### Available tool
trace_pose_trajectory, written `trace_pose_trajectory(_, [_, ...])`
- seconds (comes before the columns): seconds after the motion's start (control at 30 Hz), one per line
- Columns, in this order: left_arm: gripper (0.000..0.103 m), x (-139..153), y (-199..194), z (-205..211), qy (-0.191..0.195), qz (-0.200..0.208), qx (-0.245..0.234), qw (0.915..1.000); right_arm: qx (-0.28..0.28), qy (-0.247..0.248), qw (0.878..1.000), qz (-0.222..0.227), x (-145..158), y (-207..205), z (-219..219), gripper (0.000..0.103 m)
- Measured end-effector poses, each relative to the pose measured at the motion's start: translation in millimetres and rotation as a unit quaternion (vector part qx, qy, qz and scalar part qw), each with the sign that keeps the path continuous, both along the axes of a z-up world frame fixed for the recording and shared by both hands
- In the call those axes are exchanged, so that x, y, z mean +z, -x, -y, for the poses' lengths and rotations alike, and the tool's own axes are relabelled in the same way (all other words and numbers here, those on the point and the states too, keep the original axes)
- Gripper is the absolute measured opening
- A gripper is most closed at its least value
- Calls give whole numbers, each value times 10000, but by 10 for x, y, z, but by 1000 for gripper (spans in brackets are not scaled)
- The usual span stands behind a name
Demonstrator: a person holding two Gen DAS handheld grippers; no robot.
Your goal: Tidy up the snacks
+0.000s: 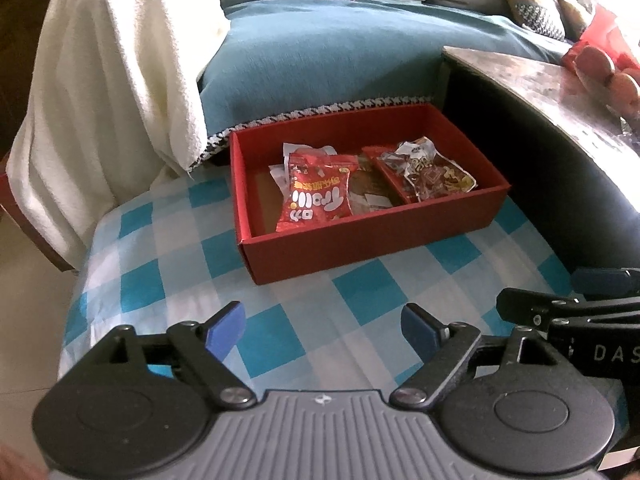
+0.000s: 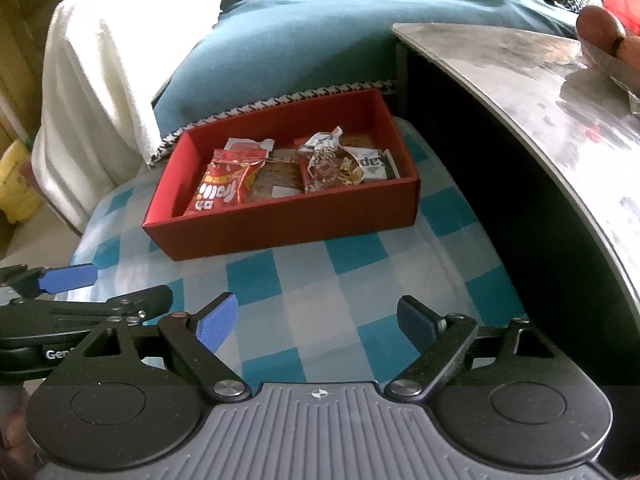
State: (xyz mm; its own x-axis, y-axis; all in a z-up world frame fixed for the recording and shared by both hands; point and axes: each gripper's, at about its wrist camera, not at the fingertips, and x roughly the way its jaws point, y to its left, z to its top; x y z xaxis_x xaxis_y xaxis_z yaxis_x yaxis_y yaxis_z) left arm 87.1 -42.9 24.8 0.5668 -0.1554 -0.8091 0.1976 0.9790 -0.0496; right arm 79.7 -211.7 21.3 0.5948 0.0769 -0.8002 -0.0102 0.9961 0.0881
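A: What is your left view showing?

B: My left claw [image 1: 324, 326] is hanging spread and empty over the checkered cloth [image 1: 280, 320], on the near side of the red box [image 1: 360, 240]. The red snack packet [image 1: 316, 194] is lying inside the box toward its left end, and the clear crinkled packet [image 1: 430, 174] toward its right end.

A: And the right view?

B: My right claw [image 2: 318, 326] is also standing wide apart, pinching nothing, near the box's front wall. The box is sitting on the cloth just left of the grey counter [image 2: 540, 92], and a white towel [image 2: 108, 80] is draping beyond the box's left end.
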Motion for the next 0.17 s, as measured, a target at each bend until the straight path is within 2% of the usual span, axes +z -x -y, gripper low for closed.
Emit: trace_pose_trajectory(0.17, [80, 26, 78, -19, -55, 86, 4, 9999, 3, -11, 10000, -17, -3, 58, 5, 91])
